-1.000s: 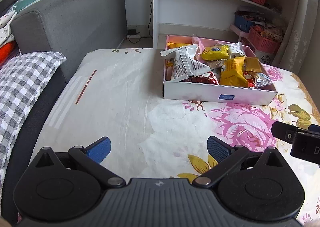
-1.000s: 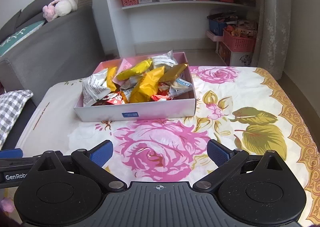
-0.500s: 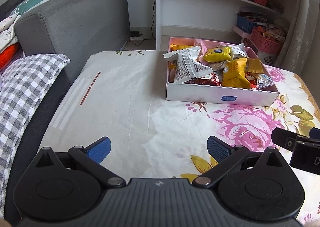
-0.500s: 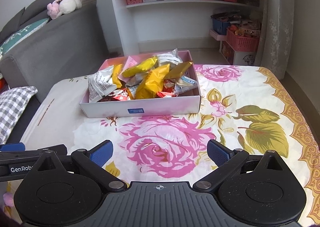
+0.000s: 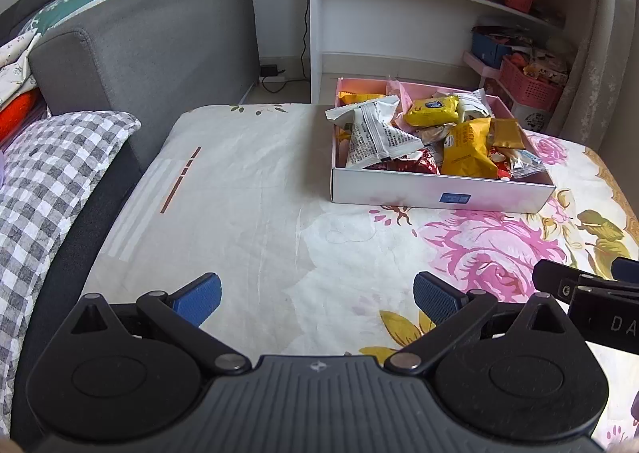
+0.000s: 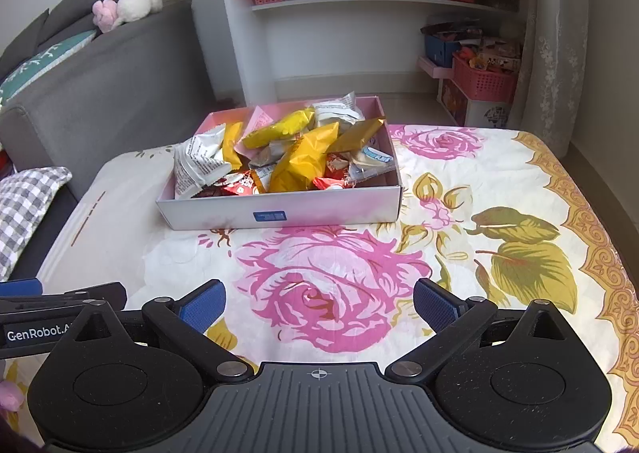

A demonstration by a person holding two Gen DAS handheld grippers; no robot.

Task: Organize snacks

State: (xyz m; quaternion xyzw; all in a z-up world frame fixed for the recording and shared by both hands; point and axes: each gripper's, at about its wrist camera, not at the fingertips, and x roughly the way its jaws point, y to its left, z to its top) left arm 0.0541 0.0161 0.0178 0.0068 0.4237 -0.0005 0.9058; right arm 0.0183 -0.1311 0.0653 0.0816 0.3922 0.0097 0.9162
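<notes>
Shallow pink-and-white cardboard box (image 6: 279, 209) heaped with foil snack packets (image 6: 303, 161) on the rose-print bedspread (image 6: 331, 285), well ahead of both grippers, left gripper (image 5: 317, 295) and right gripper (image 6: 319, 303) spread wide and empty, box farther off than a second ago.

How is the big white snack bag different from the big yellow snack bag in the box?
The white snack bag is silvery white with small dark print; the yellow snack bag is bright yellow. The white bag sits at the left end of the box; the yellow one is near the middle. The white bag looks puffier and pointed, the yellow one longer and leaning. Both are sealed and lie in the same pile.
</notes>
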